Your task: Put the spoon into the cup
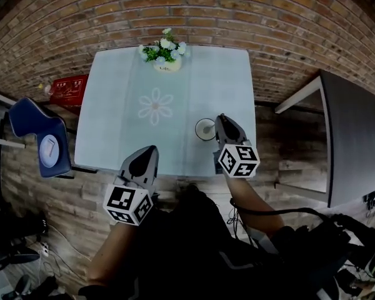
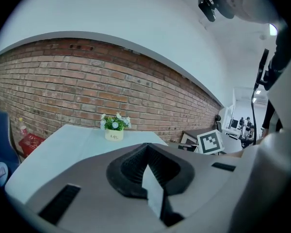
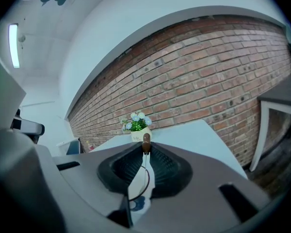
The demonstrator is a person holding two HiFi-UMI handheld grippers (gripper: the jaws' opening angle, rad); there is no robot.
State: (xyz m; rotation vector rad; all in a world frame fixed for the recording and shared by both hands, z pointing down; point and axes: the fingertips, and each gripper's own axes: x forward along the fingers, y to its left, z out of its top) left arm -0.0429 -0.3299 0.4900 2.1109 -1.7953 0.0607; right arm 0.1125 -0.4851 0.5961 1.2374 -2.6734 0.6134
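The right gripper (image 3: 145, 147) has its fingers closed on the spoon (image 3: 145, 143). The spoon's brown end pokes up just past the fingertips, and a thin shaft runs down between the pads. Holding it this way probably keeps the spoon upright so it can drop straight in. In the head view this gripper sits at the near right part of the table (image 1: 119, 105), with its tips just beside the cup (image 1: 205, 129). The dark-rimmed cup stands upright with its mouth uncovered. The spoon itself is too slim to make out from above. I cannot tell whether its lower end is already inside the rim, so I judge the placing as close but not finished.

The left gripper (image 1: 151, 150) has its fingers shut together with nothing between them. It is held at the table's near edge, well apart from the cup, which likely keeps it clear of the work.

The only writing I can read is "Life" on the small flower pot (image 2: 114, 135) at the table's far edge. A red box (image 1: 69, 90) on the floor carries print too small to read. The gripper cubes show only black-and-white square markers.
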